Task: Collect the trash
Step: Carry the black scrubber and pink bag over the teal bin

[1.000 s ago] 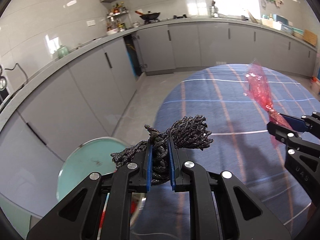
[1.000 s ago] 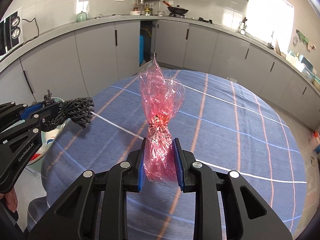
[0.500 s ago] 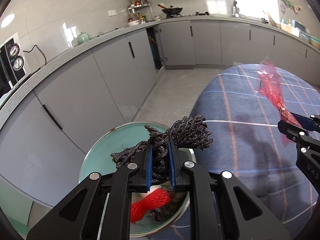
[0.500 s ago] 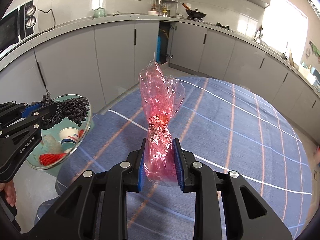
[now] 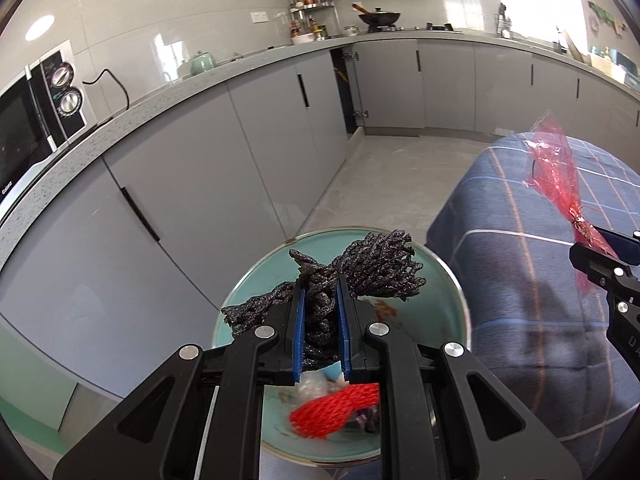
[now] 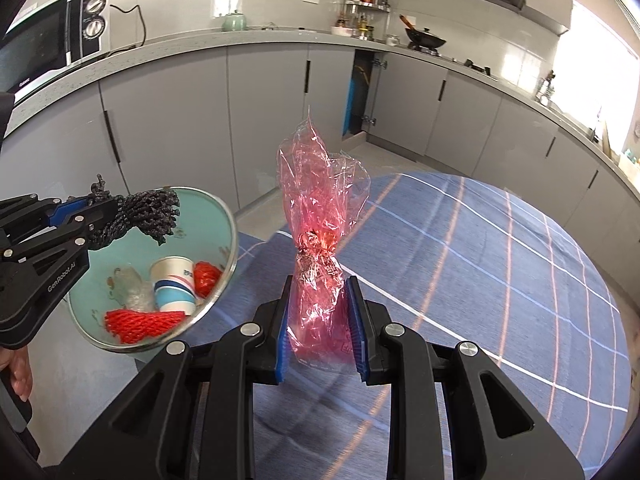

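This is a kitchen with grey cupboards (image 6: 168,128) all along the wall and a grey counter (image 6: 280,36) on top of them. A microwave (image 5: 28,120) sits on the counter, with a green teapot (image 6: 234,22) and a black wok (image 6: 426,42) farther along. The floor (image 5: 400,176) is pale grey. A round table (image 6: 500,264) stands in the room under a blue cloth with white and orange lines.

Just beside the table edge is a round green bin (image 6: 218,216) with a shiny rim. Inside it lie a paper cup (image 6: 174,284) on its side, red net (image 6: 140,322), and some clear plastic (image 6: 128,284).

The left gripper (image 5: 321,322) is squeezed tight on a bunch of black net (image 5: 376,272). The bunch hangs in the air right over the open bin. Its long way goes sideways across the blue pads (image 5: 298,332), with the fat, frayed end sticking out toward the table and the thin end toward the cupboards.

The right gripper (image 6: 320,320) is clamped on a red plastic wrapper (image 6: 320,216). The wrapper is up in the air, over the table edge and near the bin. It stands tall between the pads, with its long way going straight out along the fingers (image 6: 282,328). It is pinched in the middle by a twist, and its wide crinkly end points away from the gripper, toward the cupboards.
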A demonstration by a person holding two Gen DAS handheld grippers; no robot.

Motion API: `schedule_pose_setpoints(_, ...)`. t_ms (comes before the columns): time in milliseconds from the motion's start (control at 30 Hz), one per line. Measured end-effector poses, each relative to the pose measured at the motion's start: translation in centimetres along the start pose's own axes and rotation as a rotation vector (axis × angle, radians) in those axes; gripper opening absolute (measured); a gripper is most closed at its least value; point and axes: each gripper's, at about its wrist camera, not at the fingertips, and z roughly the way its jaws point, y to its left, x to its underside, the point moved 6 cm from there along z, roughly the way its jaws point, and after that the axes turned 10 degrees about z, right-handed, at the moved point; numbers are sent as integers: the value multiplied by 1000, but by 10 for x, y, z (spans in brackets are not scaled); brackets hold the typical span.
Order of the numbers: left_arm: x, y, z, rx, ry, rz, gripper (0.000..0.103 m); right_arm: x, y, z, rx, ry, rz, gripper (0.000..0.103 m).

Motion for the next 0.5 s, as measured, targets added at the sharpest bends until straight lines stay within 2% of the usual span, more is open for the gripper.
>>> schedule_pose_setpoints(500, 14, 31, 1, -53, 18, -44, 15, -5, 38, 5, -50, 0, -61, 25)
